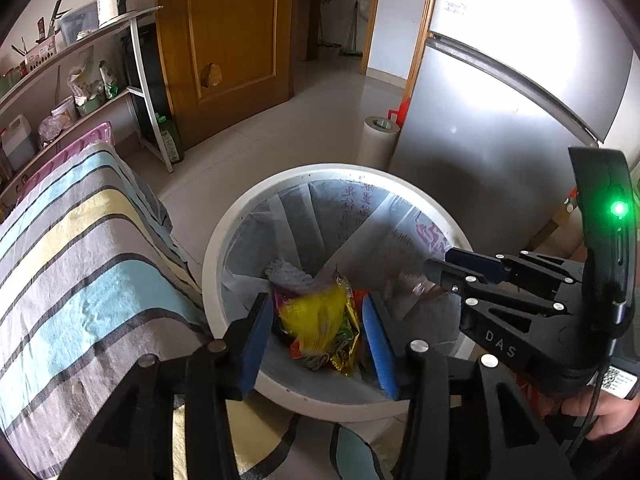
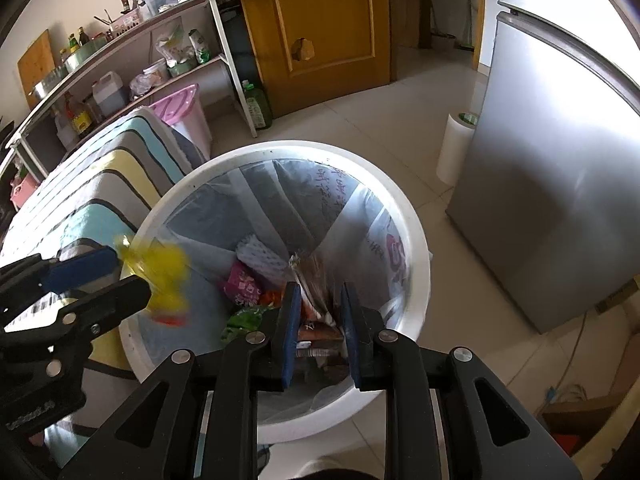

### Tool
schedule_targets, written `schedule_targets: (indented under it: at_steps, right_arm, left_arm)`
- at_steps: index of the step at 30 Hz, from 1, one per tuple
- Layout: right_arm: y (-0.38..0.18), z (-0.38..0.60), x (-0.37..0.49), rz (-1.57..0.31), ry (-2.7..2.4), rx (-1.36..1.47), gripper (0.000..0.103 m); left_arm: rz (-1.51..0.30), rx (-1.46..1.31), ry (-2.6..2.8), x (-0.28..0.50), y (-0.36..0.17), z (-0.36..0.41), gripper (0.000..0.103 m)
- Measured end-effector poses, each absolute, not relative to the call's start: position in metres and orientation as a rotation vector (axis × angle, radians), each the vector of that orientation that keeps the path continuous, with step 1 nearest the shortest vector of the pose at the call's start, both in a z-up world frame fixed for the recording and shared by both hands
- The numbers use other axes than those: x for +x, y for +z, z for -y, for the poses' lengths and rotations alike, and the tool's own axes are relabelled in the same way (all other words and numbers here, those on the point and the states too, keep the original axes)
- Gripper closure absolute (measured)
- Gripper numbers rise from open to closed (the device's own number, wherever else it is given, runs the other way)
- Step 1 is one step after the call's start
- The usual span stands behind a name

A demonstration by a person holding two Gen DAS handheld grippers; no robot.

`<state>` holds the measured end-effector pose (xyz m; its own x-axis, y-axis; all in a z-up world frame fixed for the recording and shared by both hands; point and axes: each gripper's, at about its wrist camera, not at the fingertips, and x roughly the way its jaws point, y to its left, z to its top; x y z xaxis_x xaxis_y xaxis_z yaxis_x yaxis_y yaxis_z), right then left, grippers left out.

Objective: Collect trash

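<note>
A white round trash bin [image 1: 224,240] with a clear plastic liner stands on the floor; it also shows in the right wrist view [image 2: 416,240]. My left gripper [image 1: 316,336] is over its near rim, jaws wide apart, with a yellow snack wrapper [image 1: 316,316] between them, blurred in the right wrist view [image 2: 160,276] as if falling. My right gripper [image 2: 320,328] is over the bin, jaws partly closed around a brown wrapper [image 2: 316,280]. It appears at the right of the left view [image 1: 436,266]. Several wrappers [image 2: 244,284] lie in the bin.
A bed with a striped blanket [image 1: 80,272] lies left of the bin. A silver fridge [image 1: 500,120] stands right, with a white paper roll [image 1: 378,136] beside it. Shelves [image 2: 120,60], a pink bin [image 2: 188,112] and a wooden door [image 2: 320,24] are behind.
</note>
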<state>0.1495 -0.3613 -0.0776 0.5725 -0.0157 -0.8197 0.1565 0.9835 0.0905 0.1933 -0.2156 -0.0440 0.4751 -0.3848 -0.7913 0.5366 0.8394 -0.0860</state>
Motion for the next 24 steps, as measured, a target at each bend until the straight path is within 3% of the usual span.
schedule_targets:
  at_steps: [3,24]
  right_arm:
    - [-0.077,0.361,0.149,-0.954,-0.104,0.171,0.064]
    - [-0.034,0.328,0.095,-0.802,-0.133,0.167,0.057]
  left_arm:
    - [-0.913,0.189,-0.553,0.194,-0.043,0.214,0.047]
    - [-0.795,0.148,-0.49,0.152,-0.009,0.173,0.031]
